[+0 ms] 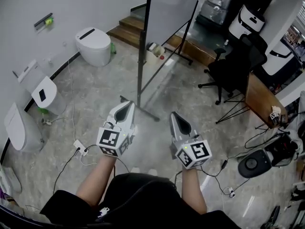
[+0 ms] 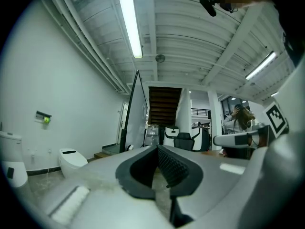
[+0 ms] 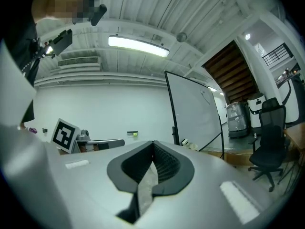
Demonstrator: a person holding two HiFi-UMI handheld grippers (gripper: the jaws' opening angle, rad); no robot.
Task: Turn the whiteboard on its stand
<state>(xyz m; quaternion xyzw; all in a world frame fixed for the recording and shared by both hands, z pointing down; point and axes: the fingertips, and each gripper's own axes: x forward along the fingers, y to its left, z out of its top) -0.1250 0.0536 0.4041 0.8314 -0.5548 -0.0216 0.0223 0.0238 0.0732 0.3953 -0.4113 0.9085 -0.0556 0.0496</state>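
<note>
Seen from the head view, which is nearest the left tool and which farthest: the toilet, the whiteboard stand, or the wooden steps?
1. Whiteboard stand, just ahead of the left tool.
2. Toilet, ahead left.
3. Wooden steps, beyond the toilet.

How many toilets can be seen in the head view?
3, along the wall: far toilet by the steps, middle toilet, near toilet at the left edge. Others may lie outside the frame.

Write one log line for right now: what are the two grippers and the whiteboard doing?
left gripper: shut, empty | right gripper: shut, empty | whiteboard: ahead, untouched
</note>
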